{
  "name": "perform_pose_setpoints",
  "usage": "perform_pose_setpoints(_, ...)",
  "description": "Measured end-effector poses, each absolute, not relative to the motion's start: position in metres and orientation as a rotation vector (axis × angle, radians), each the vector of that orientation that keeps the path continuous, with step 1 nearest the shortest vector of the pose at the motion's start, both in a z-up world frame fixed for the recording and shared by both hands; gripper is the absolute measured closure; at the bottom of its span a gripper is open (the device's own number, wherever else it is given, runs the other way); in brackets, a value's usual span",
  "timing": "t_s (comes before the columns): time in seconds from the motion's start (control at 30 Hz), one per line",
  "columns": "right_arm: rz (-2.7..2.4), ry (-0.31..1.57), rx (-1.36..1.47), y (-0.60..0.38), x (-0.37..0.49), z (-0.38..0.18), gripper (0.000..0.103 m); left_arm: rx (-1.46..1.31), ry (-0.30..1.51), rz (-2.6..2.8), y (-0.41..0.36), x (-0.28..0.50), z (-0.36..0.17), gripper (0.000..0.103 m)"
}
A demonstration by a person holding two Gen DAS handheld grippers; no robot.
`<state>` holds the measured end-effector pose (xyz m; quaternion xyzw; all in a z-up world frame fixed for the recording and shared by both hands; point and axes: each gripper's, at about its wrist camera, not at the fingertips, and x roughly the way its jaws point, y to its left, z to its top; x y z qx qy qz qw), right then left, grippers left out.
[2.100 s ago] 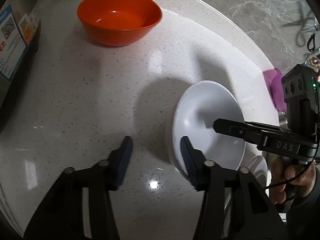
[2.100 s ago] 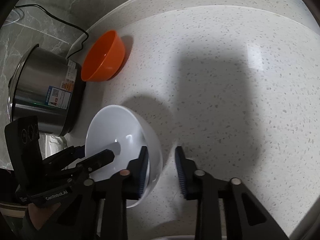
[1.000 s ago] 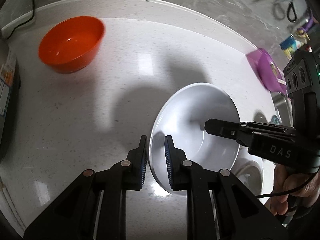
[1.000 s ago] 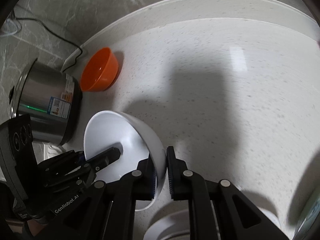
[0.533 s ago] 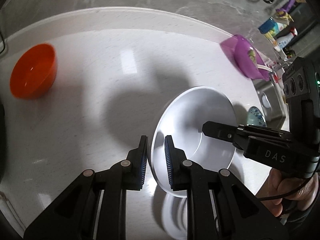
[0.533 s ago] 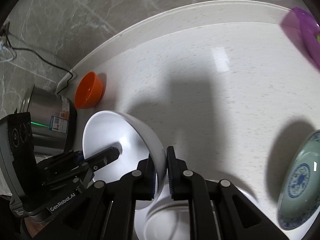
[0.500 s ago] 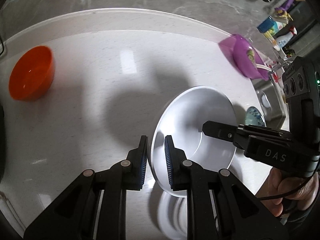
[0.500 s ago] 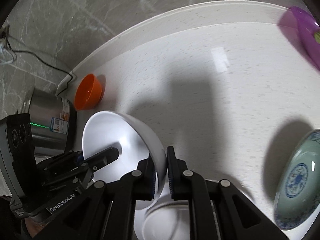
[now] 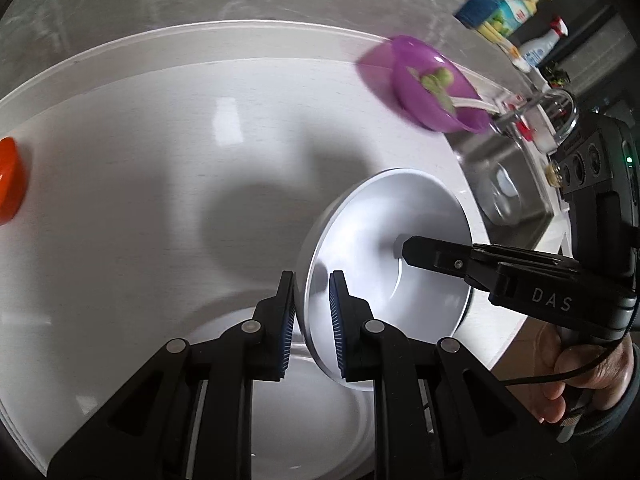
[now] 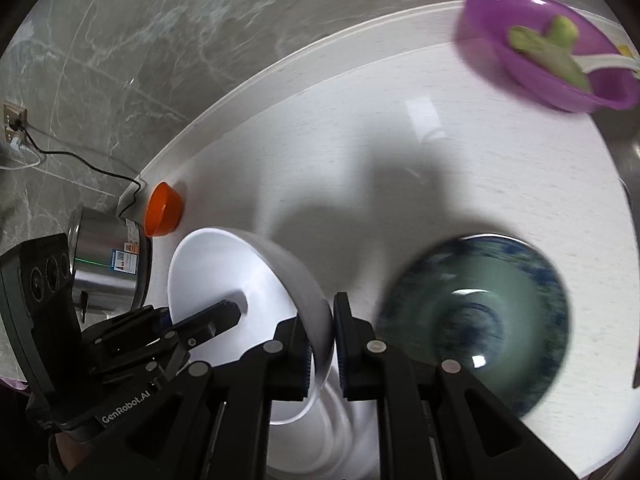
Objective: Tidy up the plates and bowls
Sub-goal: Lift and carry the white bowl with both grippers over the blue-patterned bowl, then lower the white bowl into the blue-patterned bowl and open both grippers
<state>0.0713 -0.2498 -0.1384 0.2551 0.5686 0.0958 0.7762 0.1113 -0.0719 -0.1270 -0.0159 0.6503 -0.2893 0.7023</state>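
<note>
Here, two black hand-held grippers are sharing one glossy white round bowl point(image 9: 384, 248), each pinching its rim from an opposite side. The left gripper point(image 9: 312, 316) is clamping the near edge of the rim between its blue-ribbed pads, one pad inside the bowl and one outside. The right gripper point(image 10: 322, 344) is doing the same on the far edge, its jaws nearly together with only the thin bowl wall between them. In the left wrist view the right gripper is reaching in from the right, one finger lying across the bowl's inside, and a hand point(image 9: 580, 376) is gripping its handle at the lower right.

The bowl is hanging tilted above the white speckled countertop point(image 9: 160, 160), over a white round dish point(image 9: 304, 412) that is sitting at the counter's near edge below the grippers. A blue-and-green patterned ceramic bowl point(image 10: 476, 320), blurred, is lying on the counter just right of the right gripper. A purple plastic bowl point(image 10: 540, 40) holding something green is standing near the back right, beside a steel sink point(image 9: 504, 184). A small orange bowl point(image 10: 162, 210) is sitting far to the left by the backsplash, next to a stainless steel cooker point(image 10: 108, 256).
</note>
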Motion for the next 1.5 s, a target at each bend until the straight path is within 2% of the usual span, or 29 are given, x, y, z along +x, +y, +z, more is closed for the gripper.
perform_pose_setpoints(0.2, 0.190, 1.244, 0.549, -0.291, 0.050, -0.139, 0.090, -0.021, 1.473, -0.662, -0.126, 0.088, -0.128, 0.088)
perform_pose_setpoints(0.53, 0.160, 1.296, 0.563, -0.340, 0.032, -0.165, 0.091, 0.023, 1.537, -0.677, -0.187, 0.069, -0.160, 0.088)
perform_pose_setpoints(1.17, 0.153, 1.351, 0.507, -0.349, 0.045, -0.195, 0.091, 0.081, 1.594, -0.642, -0.202, 0.071, -0.205, 0.088)
perform_pose_setpoints(1.5, 0.136, 1.359, 0.452, -0.344, 0.049, -0.198, 0.091, 0.098, 1.580, -0.643, -0.208, 0.072, -0.207, 0.088)
